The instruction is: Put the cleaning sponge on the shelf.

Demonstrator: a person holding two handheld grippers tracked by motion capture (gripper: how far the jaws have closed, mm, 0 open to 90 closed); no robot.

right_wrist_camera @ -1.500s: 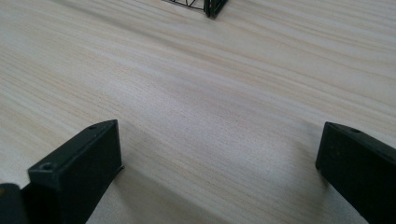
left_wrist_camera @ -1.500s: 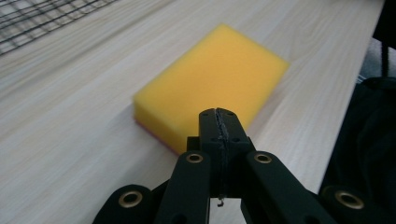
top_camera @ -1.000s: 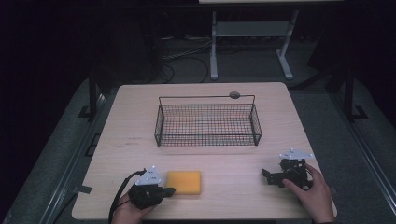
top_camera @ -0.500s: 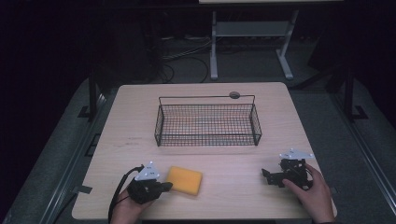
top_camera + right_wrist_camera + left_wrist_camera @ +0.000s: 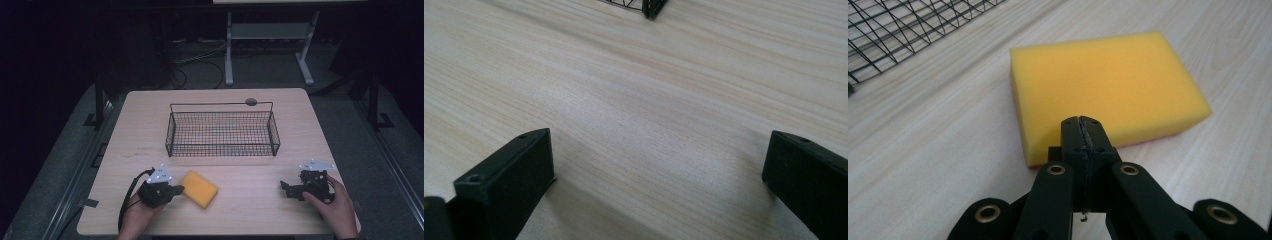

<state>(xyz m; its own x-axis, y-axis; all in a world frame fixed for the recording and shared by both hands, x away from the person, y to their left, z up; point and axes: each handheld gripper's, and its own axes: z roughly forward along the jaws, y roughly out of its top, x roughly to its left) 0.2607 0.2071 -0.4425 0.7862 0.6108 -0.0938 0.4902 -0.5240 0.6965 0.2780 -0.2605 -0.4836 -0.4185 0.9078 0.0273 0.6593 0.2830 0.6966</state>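
High view: the counter (image 5: pixel 150 125) carries a wire basket (image 5: pixel 222 131) near its middle and a yellow sponge (image 5: pixel 199 189) toward the near edge. The left hand-held gripper (image 5: pixel 175 189) lies low at the sponge's left end, its tips at or just beside that end; contact cannot be confirmed from this angle. The left hand (image 5: pixel 137 217) grips its body, and a black cable loops beside it. The right hand-held gripper (image 5: pixel 286 186) rests on bare counter at the near right, well apart from the sponge, held by the right hand (image 5: pixel 336 207). Its tips point left.

Left gripper view: the jaws are pressed together with nothing between them. The closed tip of the left hand-held gripper (image 5: pixel 1083 131) sits against the near side face of the sponge (image 5: pixel 1103 85), which lies flat on the counter (image 5: pixel 938 150). The basket (image 5: pixel 903 30) stands at upper left.

Right gripper view: the jaws stand wide apart over bare counter (image 5: pixel 649 115), the right hand-held gripper (image 5: pixel 656 165) holding nothing. A corner of the basket (image 5: pixel 644 6) shows at the top edge.
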